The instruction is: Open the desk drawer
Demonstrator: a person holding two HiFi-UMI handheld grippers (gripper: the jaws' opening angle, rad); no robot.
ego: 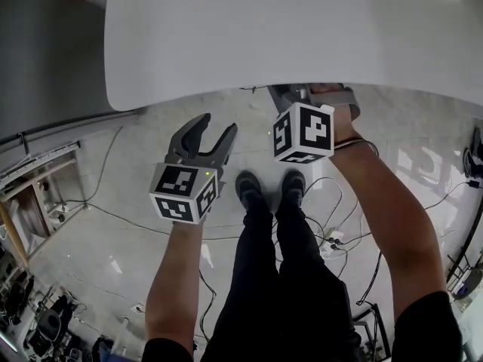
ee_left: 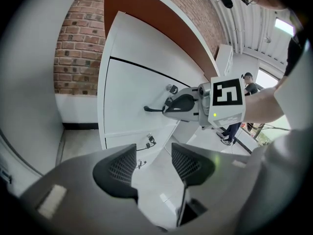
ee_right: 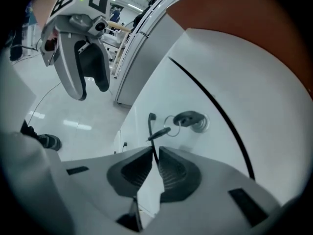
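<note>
Both jaws of the right gripper (ee_right: 155, 154) are closed narrowly on the thin black bar handle (ee_right: 150, 126) of the white desk drawer (ee_right: 171, 94); the drawer is seen shut, flush with the cabinet front, beneath the broad white desk top (ego: 302, 29); a round metal lock with a key and ring (ee_right: 192, 120) is set just beside the handle. The left gripper (ee_left: 154, 161) is held apart from the drawer, to the left of the right one; its jaws are spread wide with only floor seen between them; a cube of black-and-white square markers (ego: 183, 193) is carried on it.
</note>
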